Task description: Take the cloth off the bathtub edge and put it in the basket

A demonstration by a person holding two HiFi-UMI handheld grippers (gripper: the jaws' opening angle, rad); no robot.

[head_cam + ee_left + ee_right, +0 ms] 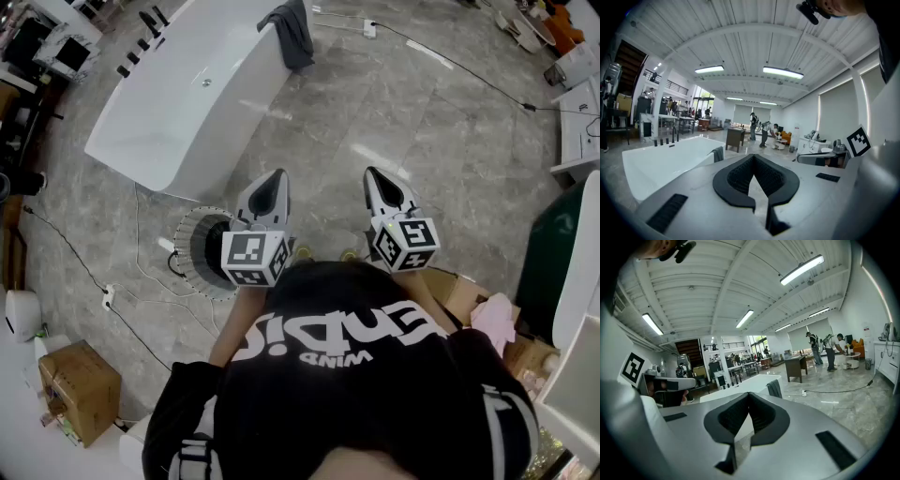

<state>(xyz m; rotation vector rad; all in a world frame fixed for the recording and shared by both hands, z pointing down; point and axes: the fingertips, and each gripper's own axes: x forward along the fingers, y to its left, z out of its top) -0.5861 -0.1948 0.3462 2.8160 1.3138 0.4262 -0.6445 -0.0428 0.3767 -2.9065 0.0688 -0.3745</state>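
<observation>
A dark grey cloth [291, 33] hangs over the far end of the white bathtub [178, 94]. A round wire basket [202, 251] stands on the floor near the tub, just left of my left gripper [278, 174]. Both grippers are held side by side at chest height and point at the floor between tub and basket. The left gripper [753, 157] is shut with nothing in it. My right gripper [372, 172] is also shut and holds nothing [749, 394]. Each gripper view shows the cloth [717, 153] [775, 388] far ahead on the tub rim.
A cardboard box [80, 389] sits at lower left. Cables and a power strip [108, 297] lie by the basket, and another cable [450, 66] crosses the floor beyond. A green bin [553, 244] and boxes stand at right. People stand by a dark table [735, 137] far off.
</observation>
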